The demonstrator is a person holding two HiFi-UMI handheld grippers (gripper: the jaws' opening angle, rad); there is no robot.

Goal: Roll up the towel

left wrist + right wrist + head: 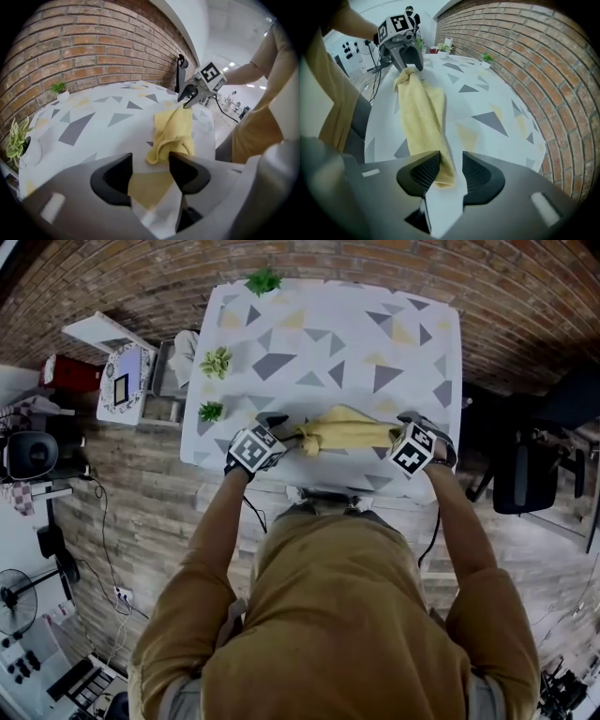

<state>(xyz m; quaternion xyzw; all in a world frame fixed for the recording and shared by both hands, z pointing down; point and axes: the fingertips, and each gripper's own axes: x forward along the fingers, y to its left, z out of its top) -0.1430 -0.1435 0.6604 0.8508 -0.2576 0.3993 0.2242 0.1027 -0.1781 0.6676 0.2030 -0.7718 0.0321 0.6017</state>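
Note:
A yellow towel (349, 432) lies rolled into a long loose bundle along the near edge of the white table (328, 334) with its triangle pattern. My left gripper (286, 435) is at the towel's left end. In the left gripper view its jaws (150, 164) stand apart, and the bunched towel end (174, 133) lies just beyond them, against the right jaw's tip. My right gripper (401, 426) is at the other end. In the right gripper view the towel's tip (440, 173) sits between the parted jaws (451, 164), touching only the left pad.
Three small potted plants (262, 280) (216, 362) (210, 411) stand along the table's far and left edges. A low white stand with a patterned box (122, 381) is left of the table, and a dark chair (534, 465) is to its right. A brick wall runs behind.

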